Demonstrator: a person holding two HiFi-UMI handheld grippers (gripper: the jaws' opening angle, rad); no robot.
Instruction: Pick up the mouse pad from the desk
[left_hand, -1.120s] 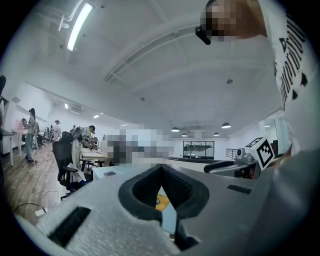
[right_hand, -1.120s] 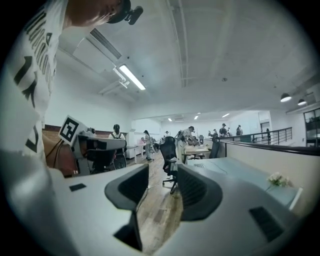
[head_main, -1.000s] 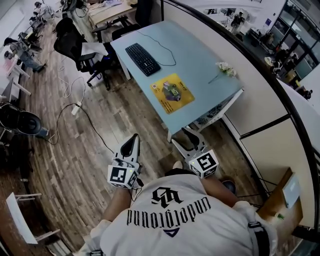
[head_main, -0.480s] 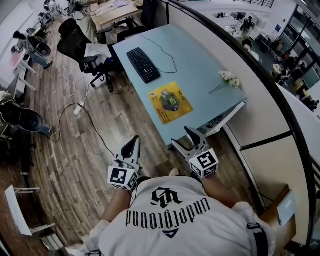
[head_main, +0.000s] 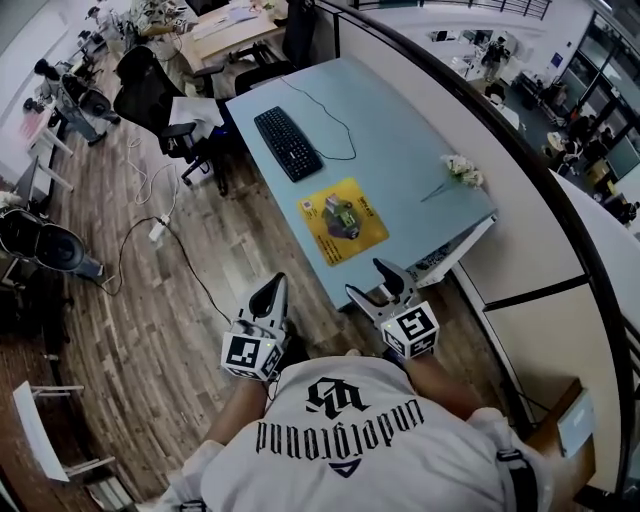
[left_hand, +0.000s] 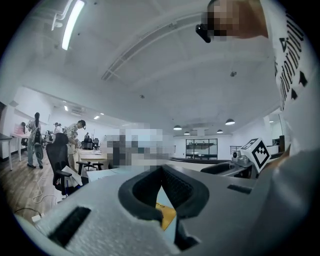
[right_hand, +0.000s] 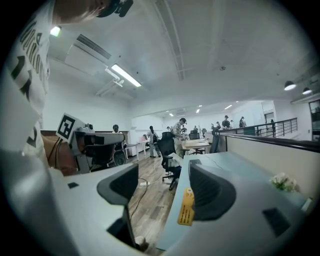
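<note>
Mouse pad (head_main: 362, 232): a yellow rectangle lying flat on the light-blue table (head_main: 400, 130). It sits toward the table's near end, close to the long edge that borders the wooden floor (head_main: 150, 290). Its sides run parallel to the table's edges, and its long axis appears to follow the table's length, so a short side points toward the person.

Table: the largest item, set lengthwise away from the person, with a partition wall along its far long side.

Office chair (head_main: 150, 90): black, on the floor beyond the table's far corner.

Keyboard (head_main: 287, 143): black, farther along the table than the pad, with its cable trailing across the surface.

Right gripper (head_main: 372, 285): held just short of the table's near end and well apart from the pad. Its jaws are opening and nothing stands between them.

Left gripper (head_main: 272, 290): over the floor, jaws closed tip to tip on nothing.

Mouse (head_main: 343, 216): dark, resting on the middle of the pad.

Flower sprig (head_main: 462, 168): pale, near the partition side.
</note>
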